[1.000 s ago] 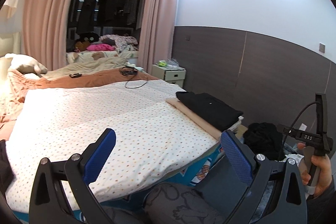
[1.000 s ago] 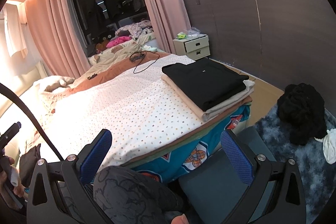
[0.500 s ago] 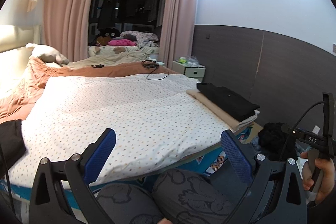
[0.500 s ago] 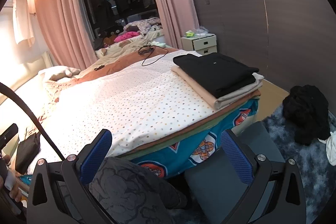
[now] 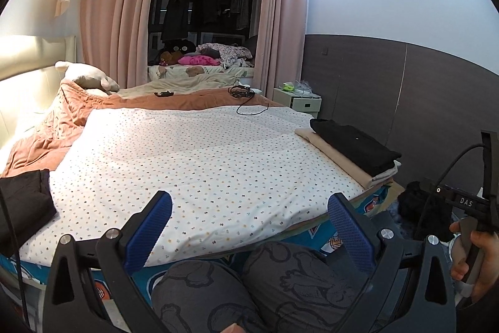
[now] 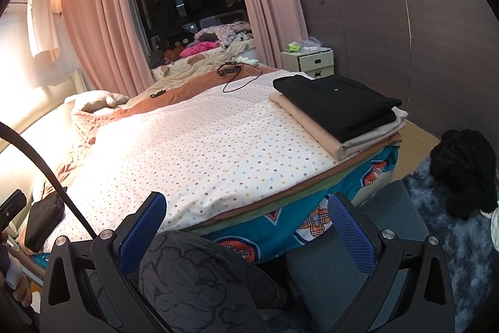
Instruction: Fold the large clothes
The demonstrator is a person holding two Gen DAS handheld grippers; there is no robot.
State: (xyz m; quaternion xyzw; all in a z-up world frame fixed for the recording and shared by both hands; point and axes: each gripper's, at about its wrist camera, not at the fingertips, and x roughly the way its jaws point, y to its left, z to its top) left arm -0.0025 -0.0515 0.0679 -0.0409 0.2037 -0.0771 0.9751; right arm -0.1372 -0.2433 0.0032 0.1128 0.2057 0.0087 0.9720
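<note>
A folded black garment [image 6: 335, 105] lies on top of folded beige and white pieces [image 6: 315, 131] at the bed's right corner; the same stack [image 5: 352, 145] shows in the left wrist view. Another dark folded garment [image 5: 25, 205] rests at the bed's left edge, also as a dark bundle [image 6: 43, 217] in the right wrist view. A crumpled black pile [image 6: 464, 170] lies on the floor rug. My left gripper [image 5: 249, 220] stands open above the person's knees, holding nothing. My right gripper [image 6: 248, 217] is open too, empty, low before the bed's foot.
The bed's dotted white sheet [image 5: 193, 158] spreads wide between the stacks. A black cable and device [image 5: 246, 99] lie at its far end. A white nightstand [image 6: 312, 64] stands by the dark wall. The person's patterned knees [image 5: 249, 286] and a grey stool [image 6: 349, 267] are below the grippers.
Both views have swung left and pulled back a little, bringing the bed's left side and its dark garment into view. Both grippers stay open and empty.
</note>
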